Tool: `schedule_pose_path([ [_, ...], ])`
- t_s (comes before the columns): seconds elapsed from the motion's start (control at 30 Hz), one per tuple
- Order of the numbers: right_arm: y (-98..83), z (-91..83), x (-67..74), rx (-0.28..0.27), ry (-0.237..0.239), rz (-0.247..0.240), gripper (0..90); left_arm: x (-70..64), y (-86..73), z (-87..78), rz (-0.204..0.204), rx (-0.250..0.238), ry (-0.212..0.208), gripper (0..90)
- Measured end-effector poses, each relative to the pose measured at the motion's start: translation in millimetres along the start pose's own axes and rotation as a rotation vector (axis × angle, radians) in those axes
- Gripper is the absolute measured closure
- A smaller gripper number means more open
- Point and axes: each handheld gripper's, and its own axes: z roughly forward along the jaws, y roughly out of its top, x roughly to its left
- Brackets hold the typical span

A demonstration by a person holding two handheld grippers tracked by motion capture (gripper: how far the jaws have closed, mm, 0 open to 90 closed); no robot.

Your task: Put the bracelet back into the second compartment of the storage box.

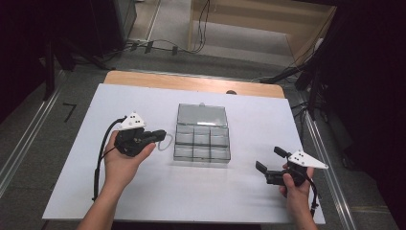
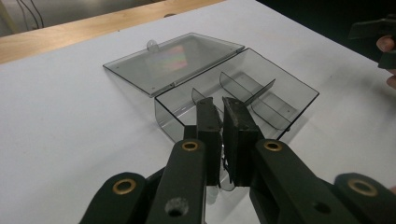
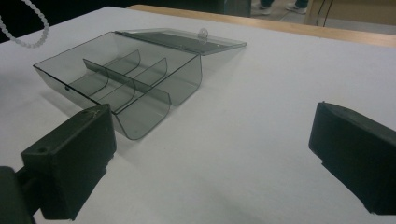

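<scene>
Left tongs (image 1: pixel 160 135), at 9 o'clock of the box (image 1: pixel 201 144), are clenched on a thin bead chain (image 1: pixel 166 142) whose pinched part is hidden betw. the jaws, loop barely legible in the high view. One clear box sits mid-table (image 1: pixel 143 191), lid (image 1: pixel 201 115) open flat toward 12 o'clock, six compartments, contents too faint to tell. Right tongs (image 1: pixel 271 159), at 4 o'clock, released, nothing betw. them.

- organizer box (image 1: pixel 202 139): smoky see-through plastic, glossy, lid (image 2: pixel 173 60) throws a rainbow sheen
- table (image 1: pixel 191 82): light wood edge, matt white sheet (image 1: pixel 143 191) on top
- left gripper (image 2: pixel 220 130): matt black plastic, brass-looking rivets
</scene>
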Motion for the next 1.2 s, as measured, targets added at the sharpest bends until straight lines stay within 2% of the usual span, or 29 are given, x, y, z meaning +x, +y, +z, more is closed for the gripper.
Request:
schedule_pose_path([
  [0.67, -0.6, 0.5, 0.2, -0.001, 0.003, 0.003, 0.0, -6.8, 12.3, 18.6, -0.003, -0.015, -0.035, 85.3],
  [1.2, -0.6, -0.1, -0.3, 0.0, 0.002, 0.004, 0.0, -8.7, 14.3, 31.2, -0.018, -0.03, -0.059, 85.3],
])
